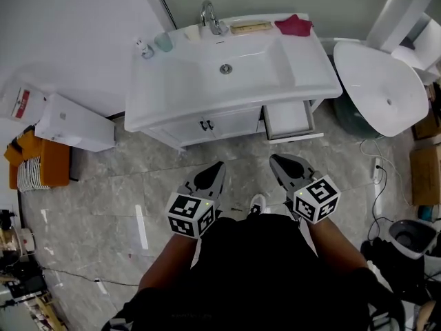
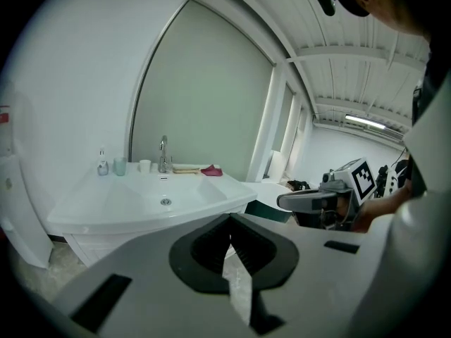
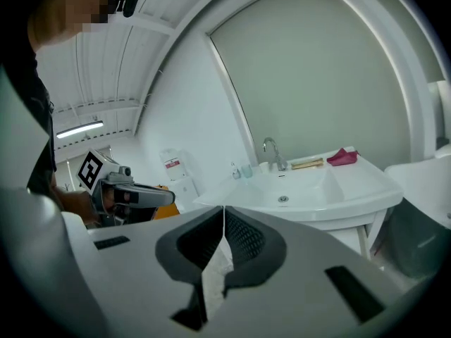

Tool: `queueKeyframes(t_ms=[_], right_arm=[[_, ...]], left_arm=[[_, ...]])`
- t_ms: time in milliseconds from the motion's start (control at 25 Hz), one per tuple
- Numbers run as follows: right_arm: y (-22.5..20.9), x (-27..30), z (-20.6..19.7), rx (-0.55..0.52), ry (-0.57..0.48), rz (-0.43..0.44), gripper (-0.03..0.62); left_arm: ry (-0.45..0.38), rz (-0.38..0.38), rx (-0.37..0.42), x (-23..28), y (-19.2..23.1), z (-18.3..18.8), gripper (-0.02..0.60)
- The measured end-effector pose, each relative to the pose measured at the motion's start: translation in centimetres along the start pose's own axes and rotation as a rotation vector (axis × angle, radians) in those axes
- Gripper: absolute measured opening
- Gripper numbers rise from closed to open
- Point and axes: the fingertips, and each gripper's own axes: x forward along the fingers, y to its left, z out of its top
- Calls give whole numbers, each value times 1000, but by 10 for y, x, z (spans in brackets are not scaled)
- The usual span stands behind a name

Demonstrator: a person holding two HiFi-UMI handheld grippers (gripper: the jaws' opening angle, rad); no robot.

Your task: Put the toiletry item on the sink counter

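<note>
A small bottle [image 1: 143,47], a pale blue cup [image 1: 163,42], a white cup [image 1: 191,33], a tan bar-shaped item [image 1: 250,27] and a red cloth [image 1: 294,25] line the back edge of the white sink counter [image 1: 313,67], on either side of the faucet [image 1: 210,16]. Which of them is the task's toiletry item cannot be told; all rest on the counter, well apart from both grippers.

Below the basin, one drawer [image 1: 288,118] of the cabinet [image 1: 207,124] stands pulled out at the right.

In front of the cabinet, over the grey marbled floor [image 1: 103,205], a person holds the left gripper [image 1: 212,174] and the right gripper [image 1: 281,163] side by side, both aimed toward the sink. Each gripper's own view shows its jaws pressed together at the tips with nothing between them.

A white basin-shaped fixture [image 1: 382,88] stands to the right of the counter, and a white box-shaped unit [image 1: 72,123] lies on the floor to its left.
</note>
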Motion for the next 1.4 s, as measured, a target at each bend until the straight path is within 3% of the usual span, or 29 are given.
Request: queueKeyframes(t_ms=[600, 960, 1400], right_arm=[[-51, 6, 2, 31, 0, -25, 5], [-70, 39, 19, 18, 4, -83, 5], [-97, 120, 64, -2, 0, -174, 5]], left_arm=[[23, -9, 41, 44, 2, 25, 5], [9, -45, 51, 74, 43, 48, 5], [-1, -84, 89, 111, 133, 103, 5]])
